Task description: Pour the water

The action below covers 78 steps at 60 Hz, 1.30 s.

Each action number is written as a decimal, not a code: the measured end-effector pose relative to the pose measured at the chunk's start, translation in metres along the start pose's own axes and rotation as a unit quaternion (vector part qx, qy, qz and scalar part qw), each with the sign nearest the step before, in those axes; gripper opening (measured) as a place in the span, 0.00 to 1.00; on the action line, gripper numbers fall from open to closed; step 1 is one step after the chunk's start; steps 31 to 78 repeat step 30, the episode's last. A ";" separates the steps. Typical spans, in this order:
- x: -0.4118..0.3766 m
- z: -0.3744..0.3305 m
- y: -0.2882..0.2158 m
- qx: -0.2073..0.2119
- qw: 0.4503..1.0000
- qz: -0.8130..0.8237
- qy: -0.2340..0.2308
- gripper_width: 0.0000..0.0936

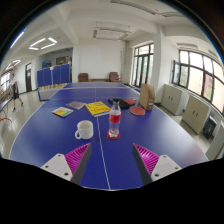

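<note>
Gripper: we see one gripper point(105, 158), its two fingers spread wide apart with nothing between them; each finger bears a pink pad point(76, 157).
Bottles: we count one bottle point(115, 119), clear, with a red label and a pale cap, standing upright. We take it as our landmark.
Cups: we count one white mug point(85, 129), just left of the bottle and apart from it, a little nearer to us.
Contents: we cannot tell how much liquid the bottle holds, nor whether the mug holds anything.
Flat items: we count a yellow sheet point(98, 108) lying beyond the bottle to its left, a small multicoloured card point(63, 112) farther left of the bottle, and a pinkish round piece point(137, 111) beyond the bottle to its right.
Box: one brown cardboard box point(147, 96) stands beyond the bottle to its right.
Bottle and fingers: the bottle stands ahead of the fingers, well apart from them, roughly on the white centre line.
Surface: a blue table point(40, 130) with white lines, like a table-tennis top.
Room: a large hall with windows point(190, 72) to the right of the bottle, ceiling lights point(43, 44) above, and blue partitions point(54, 75) far off to the left.
</note>
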<state>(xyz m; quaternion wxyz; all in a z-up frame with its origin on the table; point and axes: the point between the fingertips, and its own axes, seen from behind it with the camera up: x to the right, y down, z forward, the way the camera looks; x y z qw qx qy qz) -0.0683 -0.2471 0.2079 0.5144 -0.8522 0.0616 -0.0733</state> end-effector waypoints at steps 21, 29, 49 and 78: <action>-0.002 -0.100 0.034 0.009 1.000 0.000 0.009 0.91; 0.004 -0.111 0.029 0.020 1.000 0.006 0.016 0.91; 0.005 -0.112 0.029 0.020 1.000 0.008 0.018 0.91; 0.005 -0.112 0.029 0.020 1.000 0.008 0.018 0.91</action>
